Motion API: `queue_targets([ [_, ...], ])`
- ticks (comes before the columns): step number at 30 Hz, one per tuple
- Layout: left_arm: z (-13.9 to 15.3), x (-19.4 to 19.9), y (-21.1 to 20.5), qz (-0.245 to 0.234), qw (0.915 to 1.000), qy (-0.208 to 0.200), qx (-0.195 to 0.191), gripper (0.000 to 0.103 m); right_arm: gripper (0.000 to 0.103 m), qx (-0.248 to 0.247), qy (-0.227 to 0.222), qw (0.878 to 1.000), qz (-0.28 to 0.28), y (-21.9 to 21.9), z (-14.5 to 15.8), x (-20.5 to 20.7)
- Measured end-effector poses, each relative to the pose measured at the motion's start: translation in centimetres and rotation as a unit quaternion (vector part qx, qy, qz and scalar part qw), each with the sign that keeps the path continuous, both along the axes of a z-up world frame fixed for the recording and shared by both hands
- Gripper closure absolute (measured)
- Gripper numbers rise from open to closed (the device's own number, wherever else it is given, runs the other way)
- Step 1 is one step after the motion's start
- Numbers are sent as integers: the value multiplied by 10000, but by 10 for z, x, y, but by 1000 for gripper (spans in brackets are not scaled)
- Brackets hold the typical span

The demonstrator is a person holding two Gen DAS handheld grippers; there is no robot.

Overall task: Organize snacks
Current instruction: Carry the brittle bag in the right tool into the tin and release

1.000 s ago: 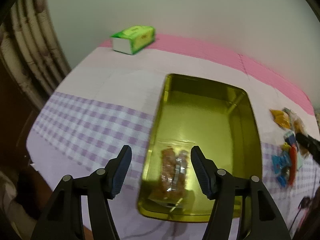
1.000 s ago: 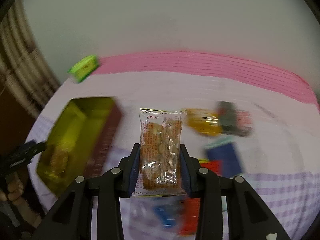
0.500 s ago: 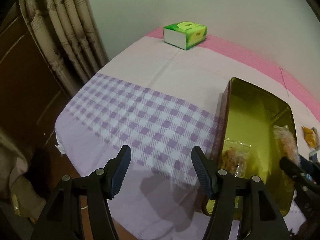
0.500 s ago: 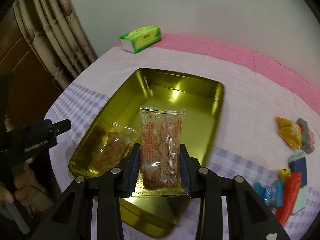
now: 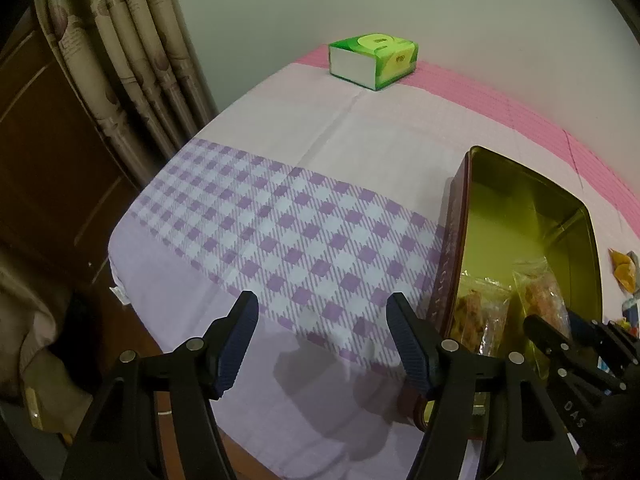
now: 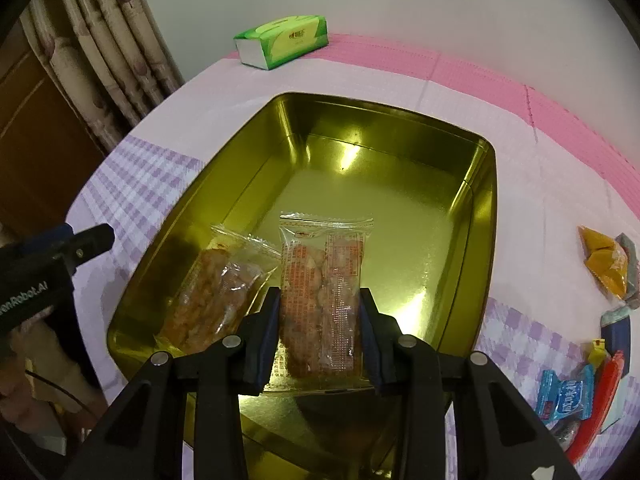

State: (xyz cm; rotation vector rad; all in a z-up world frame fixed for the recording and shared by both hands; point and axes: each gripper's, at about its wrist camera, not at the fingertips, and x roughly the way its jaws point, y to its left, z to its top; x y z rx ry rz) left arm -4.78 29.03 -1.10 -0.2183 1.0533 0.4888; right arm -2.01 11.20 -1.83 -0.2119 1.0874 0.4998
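Right gripper (image 6: 320, 334), lower centre of right wrist view: clamped on clear rectangular plastic packet of brown biscuits (image 6: 322, 292), held upright over near end of gold rectangular metal tin (image 6: 486, 216). Second clear packet of brown biscuits (image 6: 216, 292), lying on tin floor, lower left of tin, just beside held packet. Left gripper (image 5: 322, 338), lower centre of left wrist view: jaws lately opening, nothing between them, parked over purple-and-white checked tablecloth (image 5: 280, 220), beside tin wall. Loose wrapped sweets, blue and red (image 6: 576, 392), lower right on cloth, outside tin. Green tissue box (image 6: 282, 42), upper centre. Risks judged: released high, packet tipping onto neighbour or against wall; crinkly film catching on pad; low jaws knocking tin rim.
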Motion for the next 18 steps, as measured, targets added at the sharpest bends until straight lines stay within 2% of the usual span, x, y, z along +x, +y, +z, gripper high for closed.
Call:
queue_targets([
  [18, -6, 1, -5, -74, 10000, 54, 18, 36, 68, 54, 55, 9999, 130, 5, -3, -1],
])
